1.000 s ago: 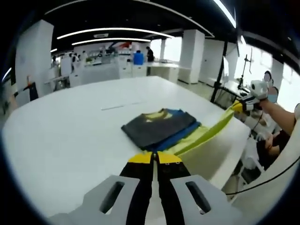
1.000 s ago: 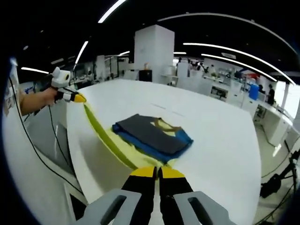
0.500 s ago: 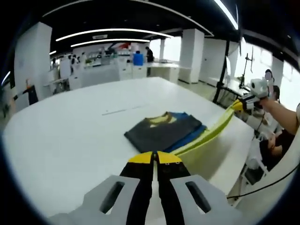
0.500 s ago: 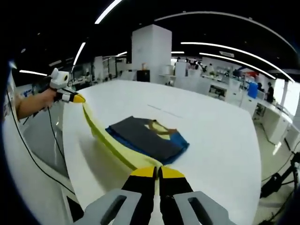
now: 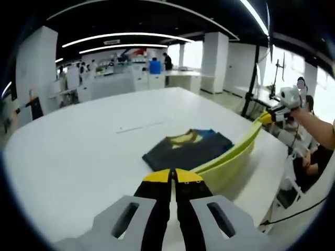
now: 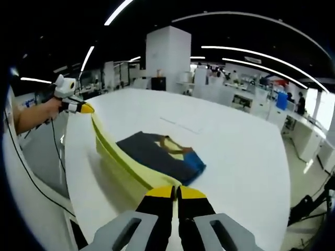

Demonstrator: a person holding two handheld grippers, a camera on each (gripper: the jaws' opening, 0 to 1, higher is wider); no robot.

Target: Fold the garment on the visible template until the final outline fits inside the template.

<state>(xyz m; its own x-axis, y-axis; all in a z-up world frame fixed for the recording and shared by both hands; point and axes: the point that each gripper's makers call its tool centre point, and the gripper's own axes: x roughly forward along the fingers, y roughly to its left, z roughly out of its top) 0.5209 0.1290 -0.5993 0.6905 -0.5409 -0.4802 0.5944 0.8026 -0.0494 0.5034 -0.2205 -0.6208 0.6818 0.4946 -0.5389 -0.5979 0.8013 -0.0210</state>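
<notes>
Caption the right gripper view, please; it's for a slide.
Both grippers shut on a yellow hem, lifting it beside the folded garment on a white table.

Garment dark grey, blue and yellow-green; table white.

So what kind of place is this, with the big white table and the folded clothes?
Probably an open-plan office or lab hall: long curved ceiling light strips, big white square pillars, and rows of white workbenches behind the wide white round-edged table holding the dark grey, blue and yellow folded garment.
</notes>
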